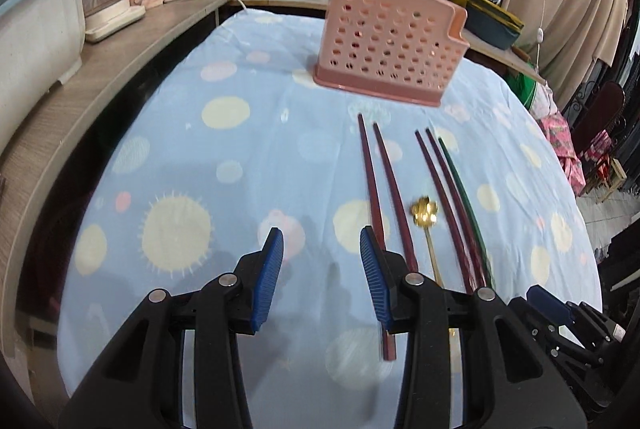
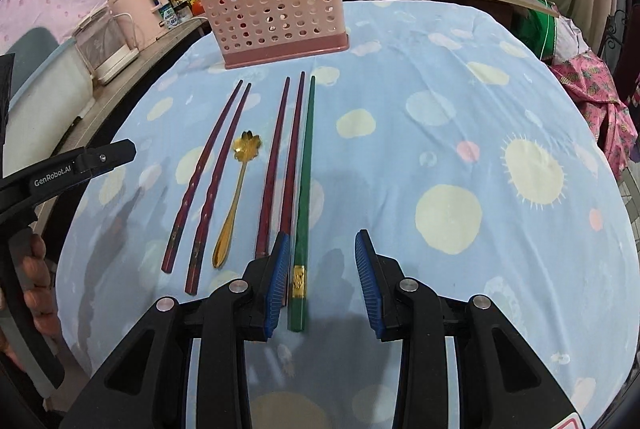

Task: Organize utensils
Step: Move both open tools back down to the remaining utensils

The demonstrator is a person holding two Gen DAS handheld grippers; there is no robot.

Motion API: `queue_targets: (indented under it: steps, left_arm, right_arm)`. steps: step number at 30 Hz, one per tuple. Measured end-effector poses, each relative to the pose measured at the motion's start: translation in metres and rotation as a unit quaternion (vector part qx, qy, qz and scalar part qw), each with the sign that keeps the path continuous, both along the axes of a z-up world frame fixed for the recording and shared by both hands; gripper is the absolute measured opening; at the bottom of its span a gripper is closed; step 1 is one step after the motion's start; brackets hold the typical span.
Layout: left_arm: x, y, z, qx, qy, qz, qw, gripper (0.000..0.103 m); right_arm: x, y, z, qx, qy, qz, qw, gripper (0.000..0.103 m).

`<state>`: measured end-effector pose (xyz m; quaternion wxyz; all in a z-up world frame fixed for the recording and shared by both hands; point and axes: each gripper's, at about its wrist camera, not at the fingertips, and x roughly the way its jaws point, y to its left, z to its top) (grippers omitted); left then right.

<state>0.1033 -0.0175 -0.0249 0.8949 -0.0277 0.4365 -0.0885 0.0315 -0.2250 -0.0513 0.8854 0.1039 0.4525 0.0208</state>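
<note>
Bare cloth [image 2: 460,101] fills frame right. Chopsticks [image 2: 280,165], green chopstick [image 2: 306,165] and spoon [image 2: 236,197] run lengthwise toward the upper-frame basket [image 2: 276,9]. Left gripper [image 1: 322,277] and right gripper [image 2: 322,281] gape, empty.

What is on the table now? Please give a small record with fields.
surface: table with a blue dotted cloth
holder: pink basket, upright, at the far end
utensils lying loose: four dark red chopsticks, one green chopstick, one gold spoon
layout: side by side, tips toward the basket; spoon between the red pairs
left gripper: open, holding nothing, above the leftmost red pair
right gripper: open, over the handle end of the green chopstick, not gripping it
</note>
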Motion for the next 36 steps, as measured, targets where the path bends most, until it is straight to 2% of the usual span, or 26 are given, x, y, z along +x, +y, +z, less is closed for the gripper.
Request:
queue_targets:
  steps: [12,21,25,36]
  left_arm:
    - [-0.030,-0.009,-0.017,0.005,0.021,-0.024,0.9995,0.038]
    - [-0.036,-0.018,-0.025,0.006,0.033,-0.039,0.9987,0.040]
    - [-0.036,-0.021,-0.028,0.007,0.035,-0.043,0.9984,0.040]
    - [-0.036,-0.029,-0.035,0.009,0.045,-0.055,0.9974,0.040]
  right_arm:
    - [-0.016,0.012,-0.013,-0.003,0.014,0.014,1.000,0.031]
    - [-0.018,0.005,-0.015,-0.005,0.012,0.003,1.000,0.029]
    - [-0.017,0.004,-0.019,-0.011,0.017,-0.001,1.000,0.023]
    - [-0.015,0.008,-0.020,-0.025,0.012,0.003,1.000,0.021]
